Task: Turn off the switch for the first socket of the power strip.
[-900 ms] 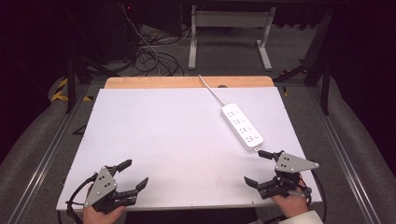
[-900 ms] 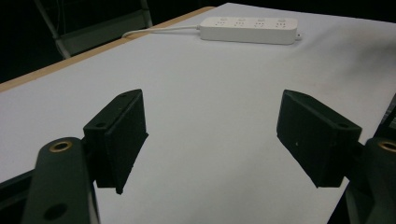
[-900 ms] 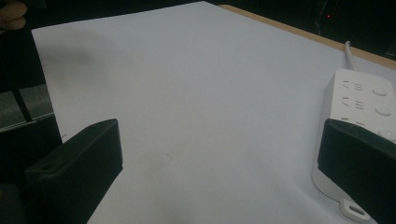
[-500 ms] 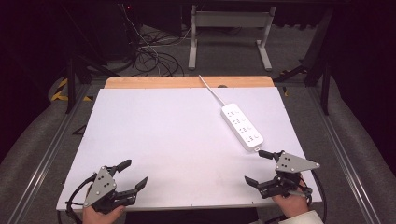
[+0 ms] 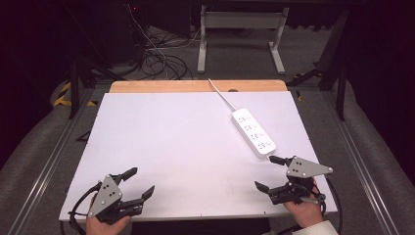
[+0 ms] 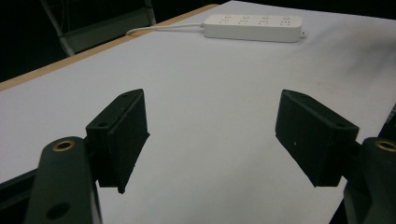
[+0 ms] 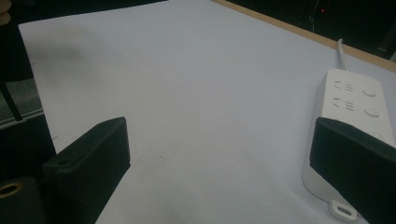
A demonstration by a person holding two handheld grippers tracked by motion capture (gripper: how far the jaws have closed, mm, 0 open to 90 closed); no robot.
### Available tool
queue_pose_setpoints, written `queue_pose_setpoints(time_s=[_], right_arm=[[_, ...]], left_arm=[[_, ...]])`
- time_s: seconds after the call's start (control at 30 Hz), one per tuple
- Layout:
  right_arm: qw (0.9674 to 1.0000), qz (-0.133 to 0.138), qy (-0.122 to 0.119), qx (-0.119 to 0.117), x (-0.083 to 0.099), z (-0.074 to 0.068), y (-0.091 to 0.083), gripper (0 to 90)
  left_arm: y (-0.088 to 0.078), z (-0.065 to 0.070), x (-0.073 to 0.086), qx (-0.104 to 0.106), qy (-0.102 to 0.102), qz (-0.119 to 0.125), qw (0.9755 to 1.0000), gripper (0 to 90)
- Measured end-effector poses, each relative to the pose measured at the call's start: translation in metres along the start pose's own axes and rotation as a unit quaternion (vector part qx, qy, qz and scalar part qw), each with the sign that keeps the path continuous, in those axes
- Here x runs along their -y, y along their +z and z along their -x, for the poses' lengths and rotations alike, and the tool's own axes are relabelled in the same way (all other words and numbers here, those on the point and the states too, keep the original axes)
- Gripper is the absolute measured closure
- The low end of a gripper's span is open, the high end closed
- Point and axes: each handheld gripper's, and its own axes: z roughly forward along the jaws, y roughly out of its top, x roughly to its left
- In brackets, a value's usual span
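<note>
Right of centre on the desk (image 5: pixel 161 147), power strip (image 5: pixel 253 132): rigid, light, smooth; grip across its narrow sides. Left gripper (image 5: pixel 136 183) and right gripper (image 5: pixel 270 172) jaws wide, empty.

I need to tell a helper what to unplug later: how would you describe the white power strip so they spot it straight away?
Start at the white table with a wooden strip along its far edge. On its right half, just beyond the right tool, lies the power strip, set diagonally. It is a long white bar with rows of sockets and round buttons, its white cable running off over the far edge.
</note>
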Motion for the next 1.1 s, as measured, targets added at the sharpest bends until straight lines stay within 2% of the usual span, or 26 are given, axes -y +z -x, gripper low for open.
queue_pose_setpoints(time_s=[0.17,0.33,0.57,0.6,0.77,0.83,0.9,1.1], right_arm=[[0.9999,-0.014,-0.006,0.004,-0.008,0.001,0.003,6.8],[0.9997,-0.017,-0.015,0.007,-0.018,0.003,0.005,7.7],[0.9996,-0.022,-0.016,0.007,-0.029,0.008,0.012,8.0],[0.9996,-0.022,-0.016,0.008,-0.031,0.008,0.012,8.0],[0.9996,-0.021,-0.017,0.010,-0.038,0.013,0.014,7.9],[0.9996,-0.021,-0.018,0.010,-0.041,0.014,0.015,7.9],[0.9995,-0.023,-0.019,0.008,-0.044,0.016,0.017,7.9],[0.9992,-0.029,-0.028,0.009,-0.055,0.018,0.021,8.4]], left_arm=[[0.000,0.000,0.000,-0.001,0.000,-0.001,1.0000,25.6],[-0.001,-0.001,0.000,-0.002,0.000,-0.001,1.0000,25.6],[-0.001,0.000,0.000,-0.002,-0.003,-0.001,1.0000,26.3],[-0.001,-0.001,0.000,-0.004,0.002,-0.001,1.0000,26.3],[-0.001,-0.001,0.000,-0.004,0.002,-0.002,1.0000,26.3],[-0.002,0.000,0.000,-0.003,-0.003,-0.002,1.0000,26.3],[-0.002,-0.002,0.000,-0.007,0.002,0.000,1.0000,26.3],[-0.002,-0.001,0.000,-0.006,-0.006,-0.002,1.0000,26.3]])
